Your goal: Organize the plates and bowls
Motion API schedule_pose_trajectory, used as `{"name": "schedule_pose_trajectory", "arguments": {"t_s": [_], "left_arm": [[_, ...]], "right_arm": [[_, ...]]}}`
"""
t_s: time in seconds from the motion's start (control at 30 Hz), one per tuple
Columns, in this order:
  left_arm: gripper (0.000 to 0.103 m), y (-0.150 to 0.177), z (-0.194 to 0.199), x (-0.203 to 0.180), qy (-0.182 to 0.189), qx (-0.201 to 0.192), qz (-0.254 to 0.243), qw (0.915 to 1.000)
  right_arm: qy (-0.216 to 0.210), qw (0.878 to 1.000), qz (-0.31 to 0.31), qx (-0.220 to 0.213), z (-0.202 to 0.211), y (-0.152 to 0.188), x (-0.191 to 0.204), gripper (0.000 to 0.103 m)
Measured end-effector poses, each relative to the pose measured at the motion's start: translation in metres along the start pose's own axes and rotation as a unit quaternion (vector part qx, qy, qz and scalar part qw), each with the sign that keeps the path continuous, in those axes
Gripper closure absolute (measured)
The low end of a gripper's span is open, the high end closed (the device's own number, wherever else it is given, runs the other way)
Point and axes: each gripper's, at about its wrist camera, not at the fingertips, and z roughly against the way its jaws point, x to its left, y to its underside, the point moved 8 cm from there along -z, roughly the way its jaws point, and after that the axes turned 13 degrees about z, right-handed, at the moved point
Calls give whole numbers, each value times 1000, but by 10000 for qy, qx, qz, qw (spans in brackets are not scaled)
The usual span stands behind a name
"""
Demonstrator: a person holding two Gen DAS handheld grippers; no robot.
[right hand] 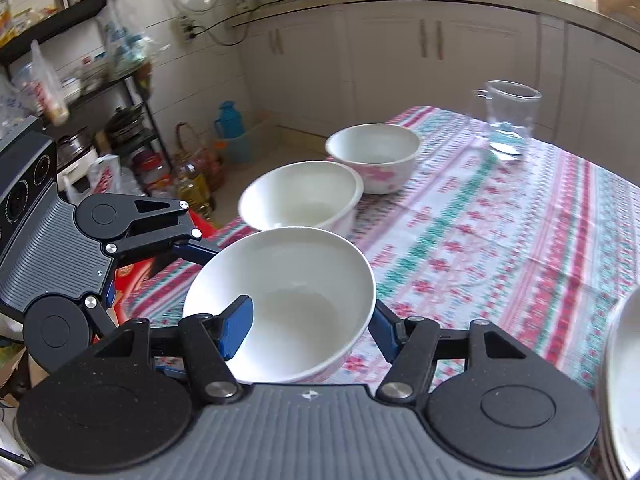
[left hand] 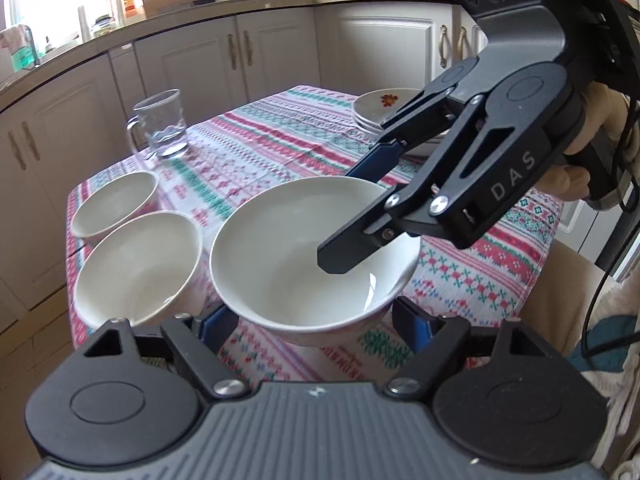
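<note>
With the right gripper [right hand: 308, 330] clamped on the big white bowl [right hand: 288, 304], one blue finger [right hand: 236, 326] inside the rim and the other outside, we've got that bowl lifted above the patterned tablecloth [right hand: 500, 240]. Our left gripper [left hand: 316, 320] straddles the same bowl from the near side, jaws apart, though we can't tell whether its pads touch. Beyond sit two smaller bowls [left hand: 136, 264], a glass mug [left hand: 162, 124] and stacked plates [left hand: 378, 110].

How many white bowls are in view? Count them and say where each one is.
3. The held bowl is between both grippers, the middle bowl sits just beyond it on the tablecloth, and the far bowl is near the table's corner. None appears hidden.
</note>
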Motion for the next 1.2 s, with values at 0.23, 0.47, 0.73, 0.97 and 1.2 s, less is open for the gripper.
{"name": "schedule_pose_trajectory", "arguments": {"t_s": [0.23,0.47,0.73,0.97,1.2], "left_arm": [[20,-13,-23,-12,200,23,-206,9996],[20,-17,-36,-22,327,75,-276,9991],[20,-18,-45,-27,400,151,-281,9987],[20,-16,-45,-29,374,132,-315,9987],[18,-13,-38,-27,367,65,-251,9990]], "right_arm": [[300,9993,-231,-23,12,13,-25,34],[446,9982,-398,15,18,24,-42,34],[493,9973,-532,69,19,36,-50,34],[452,9974,-559,32,19,40,-51,31],[401,9979,-500,-20,19,37,-45,14]]}}
